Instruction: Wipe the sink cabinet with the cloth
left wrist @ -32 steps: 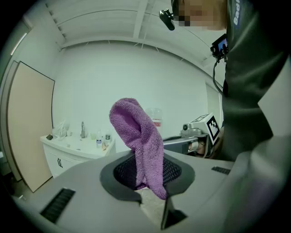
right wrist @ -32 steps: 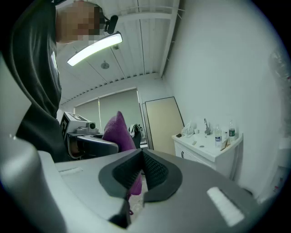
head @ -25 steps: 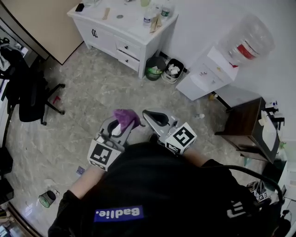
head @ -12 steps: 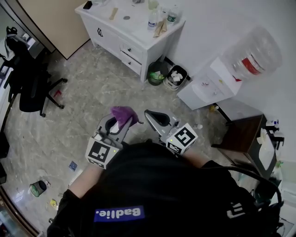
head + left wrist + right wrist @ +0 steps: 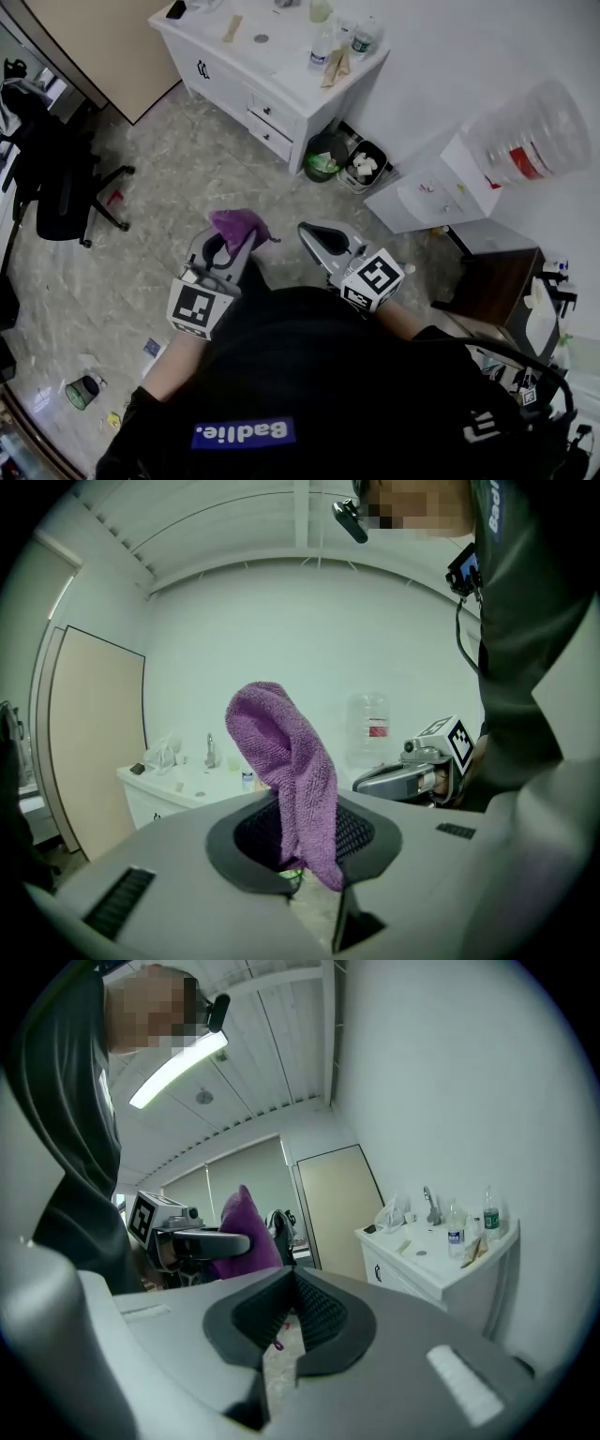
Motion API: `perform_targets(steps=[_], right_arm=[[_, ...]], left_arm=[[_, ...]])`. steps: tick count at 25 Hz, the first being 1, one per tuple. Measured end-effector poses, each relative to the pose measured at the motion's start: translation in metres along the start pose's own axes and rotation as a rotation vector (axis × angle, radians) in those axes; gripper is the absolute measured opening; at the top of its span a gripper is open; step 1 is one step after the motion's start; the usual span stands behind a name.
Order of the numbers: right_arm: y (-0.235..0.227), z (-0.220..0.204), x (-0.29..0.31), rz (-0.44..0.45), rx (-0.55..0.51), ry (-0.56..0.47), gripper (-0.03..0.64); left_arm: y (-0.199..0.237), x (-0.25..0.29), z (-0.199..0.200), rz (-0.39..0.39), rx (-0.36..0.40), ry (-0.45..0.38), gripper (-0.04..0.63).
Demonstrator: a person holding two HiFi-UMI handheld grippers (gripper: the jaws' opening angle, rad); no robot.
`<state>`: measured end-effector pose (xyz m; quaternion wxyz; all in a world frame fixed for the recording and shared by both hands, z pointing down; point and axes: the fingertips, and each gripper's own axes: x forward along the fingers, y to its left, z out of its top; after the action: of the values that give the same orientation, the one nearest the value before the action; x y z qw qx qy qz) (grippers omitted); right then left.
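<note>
Close in, the left gripper (image 5: 225, 249) clamps a purple cloth (image 5: 236, 226) that stands up out of its jaws, the right gripper (image 5: 317, 236) just beside it has its jaws pressed together on nothing, and the white sink cabinet (image 5: 234, 89) stands far across the floor against the wall.

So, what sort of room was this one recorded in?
Probably an office pantry or utility corner: a white sink cabinet, a water dispenser against the wall, and a black office chair.
</note>
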<state>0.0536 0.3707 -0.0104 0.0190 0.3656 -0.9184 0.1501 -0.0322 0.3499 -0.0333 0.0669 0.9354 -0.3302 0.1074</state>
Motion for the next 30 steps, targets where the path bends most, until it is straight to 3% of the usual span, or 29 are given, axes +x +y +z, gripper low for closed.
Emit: perform_targets(steps=[4, 11, 15, 20, 25, 30], right_arm=[[-0.043, 0.013, 0.06, -0.068, 0.007, 0.016, 0.002], [-0.098, 0.04, 0.181, -0.171, 0.063, 0.044, 0.002], [-0.124, 0.043, 0.213, -0.2, 0.076, 0.063, 0.002], [-0.15, 0.035, 0.219, -0.192, 0.11, 0.084, 0.002], [-0.181, 0.013, 0.22, -0.116, 0.148, 0.103, 0.002], [-0.208, -0.036, 0.233, -0.039, 0.17, 0.137, 0.002]], left_arm=[[0.078, 0.04, 0.0, -0.044, -0.001, 0.003, 0.089], [0.193, 0.1, 0.008, -0.199, 0.001, 0.024, 0.089], [0.238, 0.129, 0.006, -0.215, -0.014, 0.035, 0.089], [0.261, 0.158, 0.0, -0.174, -0.022, 0.05, 0.089], [0.271, 0.196, -0.024, -0.084, -0.011, 0.098, 0.089], [0.298, 0.243, -0.069, 0.003, 0.016, 0.125, 0.089]])
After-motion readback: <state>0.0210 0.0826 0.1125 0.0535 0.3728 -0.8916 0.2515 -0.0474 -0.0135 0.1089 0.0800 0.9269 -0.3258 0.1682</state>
